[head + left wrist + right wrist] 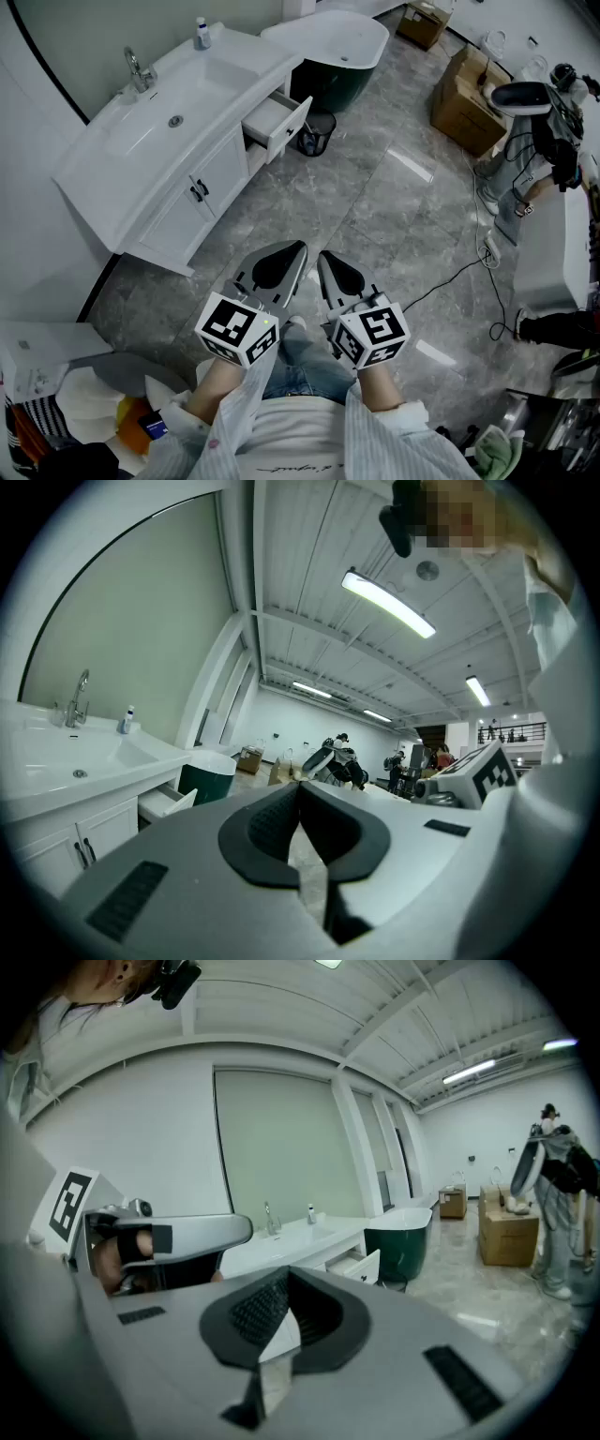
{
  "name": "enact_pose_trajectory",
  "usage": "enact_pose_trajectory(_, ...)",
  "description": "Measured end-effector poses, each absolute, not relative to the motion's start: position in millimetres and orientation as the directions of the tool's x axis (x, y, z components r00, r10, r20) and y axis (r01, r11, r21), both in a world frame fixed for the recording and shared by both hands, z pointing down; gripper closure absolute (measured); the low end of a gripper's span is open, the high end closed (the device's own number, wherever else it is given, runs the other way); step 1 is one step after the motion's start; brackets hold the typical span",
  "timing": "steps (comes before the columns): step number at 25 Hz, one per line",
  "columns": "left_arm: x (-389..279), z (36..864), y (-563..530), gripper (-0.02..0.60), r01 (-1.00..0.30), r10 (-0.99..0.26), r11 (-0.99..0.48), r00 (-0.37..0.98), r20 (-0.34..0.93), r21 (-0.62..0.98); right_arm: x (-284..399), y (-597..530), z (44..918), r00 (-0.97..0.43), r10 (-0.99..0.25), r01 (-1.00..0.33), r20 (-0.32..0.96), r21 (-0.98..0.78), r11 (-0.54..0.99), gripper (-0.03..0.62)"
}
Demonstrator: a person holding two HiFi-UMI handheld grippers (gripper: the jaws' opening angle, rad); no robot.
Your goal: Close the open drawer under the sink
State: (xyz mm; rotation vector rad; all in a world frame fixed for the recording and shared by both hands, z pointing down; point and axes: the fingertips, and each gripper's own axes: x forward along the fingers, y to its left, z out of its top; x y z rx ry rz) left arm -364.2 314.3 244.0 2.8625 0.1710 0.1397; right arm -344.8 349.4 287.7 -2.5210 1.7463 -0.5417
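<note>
While both tongs hang low over the person's lap in the head view, neither grips anything. left tongs (pixel 292 249): grey plastic shells, black ribbed pads, tips pressed together, only an eye-shaped hollow behind them, empty. Same in its own view (pixel 298 786). right tongs (pixel 325 257): same build, tips also closed on nothing, confirmed in its own view (pixel 286 1272). The two sit side by side, close but apart, each with a black-and-white marker cube (pixel 239 328) at the rear.

The drawer (pixel 277 120) is well ahead of the tongs and off to their left, far from both. It is a white glossy box, pulled out, with a flat front panel that stands clear of the cabinet. It shows small in the left gripper view (pixel 167 803) and the right gripper view (pixel 361 1265).

The sink (pixel 178 103) is a white rectangular basin sunk into a long, curved white surface (pixel 94 159) above the drawer. A chrome tap (pixel 139 70) stands at the basin's far edge, and a small bottle (pixel 202 35) is beyond it on the same surface. Cabinet doors (pixel 199 190) are left of the drawer, white, with dark bar handles.

Past the drawer is a black mesh bin (pixel 317 133), then an oval bathtub (pixel 337 47), dark green outside and white inside. Brown cardboard boxes (pixel 466 103) lie ahead and right of the tongs. The floor (pixel 375 187) is grey veined polished tile.
</note>
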Motion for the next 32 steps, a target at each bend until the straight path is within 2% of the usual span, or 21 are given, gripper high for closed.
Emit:
enact_pose_trajectory(20,-326,245,345,0.566,0.091,0.112,-0.960,0.991,0.066,0.264,-302,384,290,0.310,-0.917,-0.895,0.253,-0.248,-0.371,0.585)
enact_pose_trajectory(32,-273,256,300,0.566,0.070,0.092,-0.962,0.993,0.073,0.263,-246,347,307,0.301,-0.916,-0.883,0.266,-0.285,-0.373,0.585)
